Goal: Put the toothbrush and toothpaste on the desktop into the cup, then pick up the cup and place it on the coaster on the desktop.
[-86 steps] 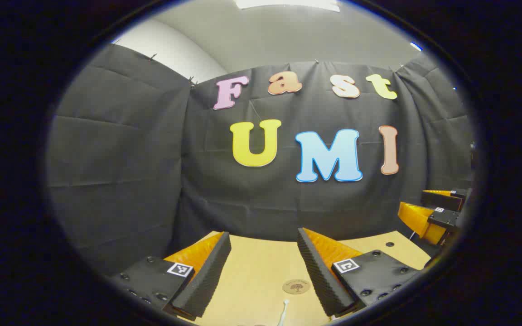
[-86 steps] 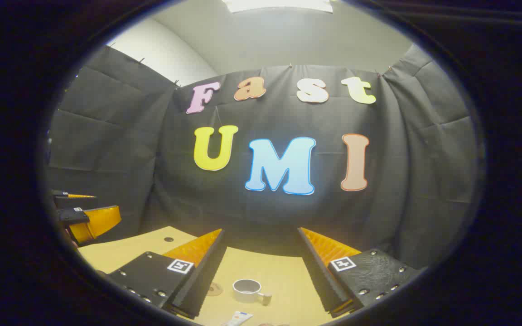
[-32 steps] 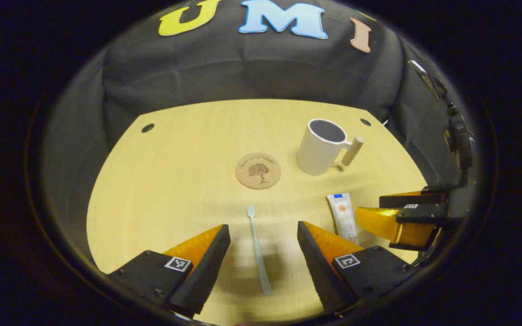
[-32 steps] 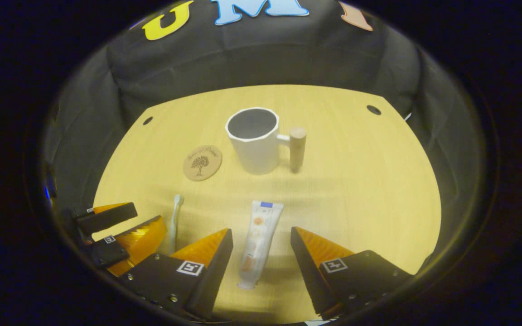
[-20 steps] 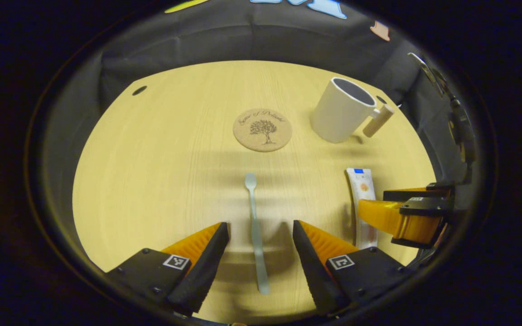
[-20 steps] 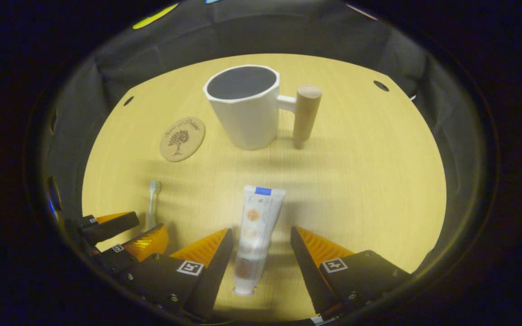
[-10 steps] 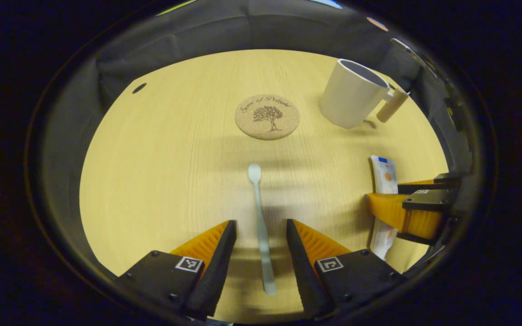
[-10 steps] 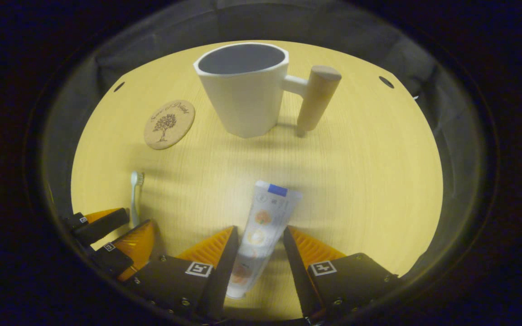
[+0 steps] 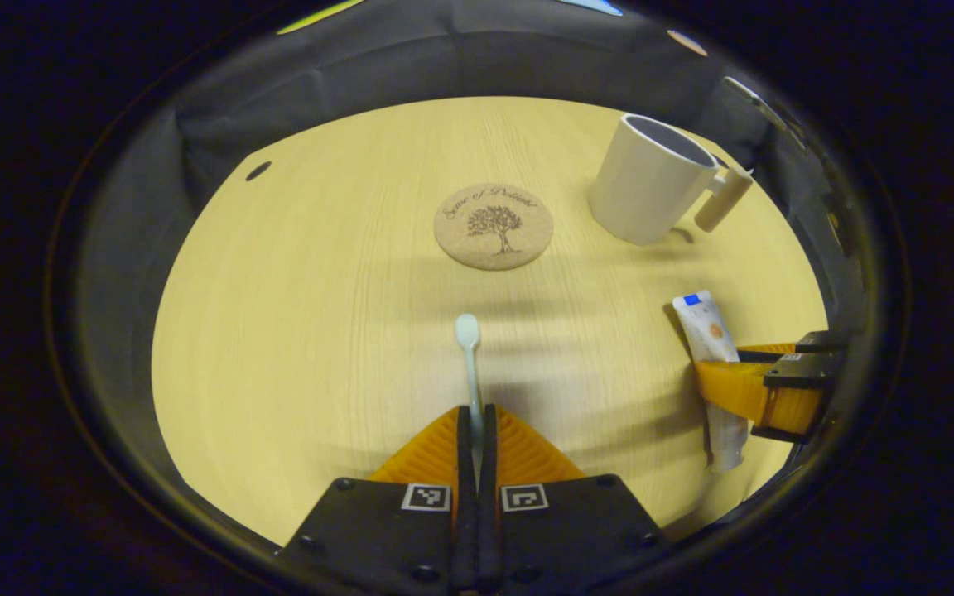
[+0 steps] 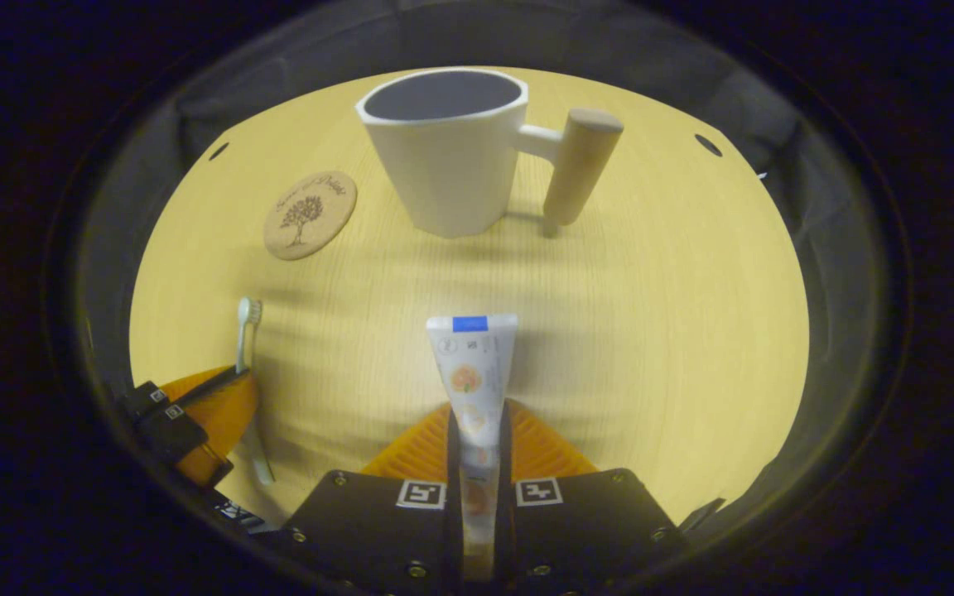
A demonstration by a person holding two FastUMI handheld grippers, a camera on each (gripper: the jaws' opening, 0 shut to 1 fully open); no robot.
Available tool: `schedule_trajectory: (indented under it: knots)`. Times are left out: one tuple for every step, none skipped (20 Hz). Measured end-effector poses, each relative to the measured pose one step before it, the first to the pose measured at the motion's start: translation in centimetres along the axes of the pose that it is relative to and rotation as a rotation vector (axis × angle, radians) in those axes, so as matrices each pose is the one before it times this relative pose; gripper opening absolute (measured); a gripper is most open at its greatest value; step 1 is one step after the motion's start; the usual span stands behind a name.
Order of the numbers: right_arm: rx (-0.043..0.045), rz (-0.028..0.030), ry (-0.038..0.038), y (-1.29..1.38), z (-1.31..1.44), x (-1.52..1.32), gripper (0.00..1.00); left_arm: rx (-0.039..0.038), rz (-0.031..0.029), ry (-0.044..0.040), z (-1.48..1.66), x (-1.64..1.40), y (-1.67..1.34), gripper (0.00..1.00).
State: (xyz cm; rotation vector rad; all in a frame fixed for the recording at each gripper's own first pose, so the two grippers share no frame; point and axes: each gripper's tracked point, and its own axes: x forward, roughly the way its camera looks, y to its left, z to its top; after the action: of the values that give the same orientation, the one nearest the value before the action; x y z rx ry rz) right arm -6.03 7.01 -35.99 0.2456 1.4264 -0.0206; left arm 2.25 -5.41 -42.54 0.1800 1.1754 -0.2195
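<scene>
While cup (image 10: pixel 444 165) sits empty, left hand-held gripper (image 9: pixel 475 430) pinches toothbrush (image 9: pixel 469 348), right (image 10: pixel 477 439) pinches toothpaste (image 10: pixel 473 372).

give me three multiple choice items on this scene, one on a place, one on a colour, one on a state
1. Where is the round cork coaster, seen in the right gripper view?
A. left of the cup
B. under the cup
C. inside the cup

2. What colour is the faceted cup with the wooden handle?
A. red
B. white
C. green

3. What is the right tool doing?
A. open above the cup
B. holding the coaster
C. shut on the white toothpaste tube

Key: 1 A, it lies apart on the wooden desktop; 2 B, its walls are white; 3 C, both fingers press the tube.
</scene>
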Motion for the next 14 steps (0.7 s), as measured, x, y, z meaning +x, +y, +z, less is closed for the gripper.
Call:
schedule_trajectory:
  knots:
    - [0.01745, 0.01138, -0.01608, 0.111, 0.219, -0.276, 0.17, -0.00016, -0.00326, 0.00258, 0.013, 0.281, -0.162, 0.08]
    - [0.01623, 0.01754, 0.00130, 0.117, -0.171, -0.250, 0.16, -0.00808, -0.00091, -0.00462, -0.064, 0.097, 0.093, 0.08]
    - [0.01022, 0.01607, -0.00398, 0.037, 0.143, -0.038, 0.16, -0.00128, -0.00543, -0.00935, 0.065, -0.131, 0.107, 0.08]
    - [0.00798, 0.01440, -0.00347, 0.030, -0.102, 0.033, 0.16, -0.00082, -0.00325, -0.00372, 0.005, -0.007, 0.116, 0.08]
    - [0.00920, 0.00556, -0.00471, -0.115, -0.001, 0.113, 0.16, -0.00396, 0.00168, -0.00276, -0.002, 0.115, 0.124, 0.08]
    - [0.00214, 0.00239, -0.00188, 0.004, 0.174, 0.104, 0.16, -0.00782, 0.00139, -0.00257, 0.054, 0.071, 0.044, 0.08]
    - [-0.00235, -0.00342, -0.00612, 0.007, -0.105, -0.061, 0.16, -0.00948, 0.00054, -0.00379, -0.022, 0.071, 0.001, 0.08]
    - [-0.00372, -0.00292, -0.00966, 0.008, 0.091, -0.078, 0.16, -0.00904, 0.00194, -0.00265, -0.008, -0.033, 0.147, 0.08]
    - [-0.00122, 0.00013, -0.01285, 0.057, 0.045, -0.033, 0.16, -0.00777, 0.00147, -0.00446, -0.067, -0.269, 0.288, 0.08]
    - [0.00383, 0.00617, -0.01142, 0.044, 0.238, -0.276, 0.16, -0.00735, 0.00006, -0.00870, 0.118, -0.303, 0.215, 0.08]
    - [0.00823, 0.01203, -0.01210, 0.037, 0.040, -0.262, 0.16, -0.00500, 0.00118, -0.01271, 0.058, -0.227, 0.341, 0.08]
    - [0.00989, 0.01328, -0.01342, 0.040, 0.083, -0.501, 0.16, -0.00226, 0.00245, -0.01477, 0.314, -0.287, 0.242, 0.08]
    - [0.00733, 0.01035, -0.01582, 0.039, 0.302, -0.478, 0.16, 0.00109, 0.00275, -0.01624, 0.273, -0.231, 0.125, 0.08]
    - [0.00471, 0.00573, -0.01650, -0.043, 0.200, -0.670, 0.16, 0.00242, 0.00113, -0.01627, 0.383, -0.348, 0.113, 0.08]
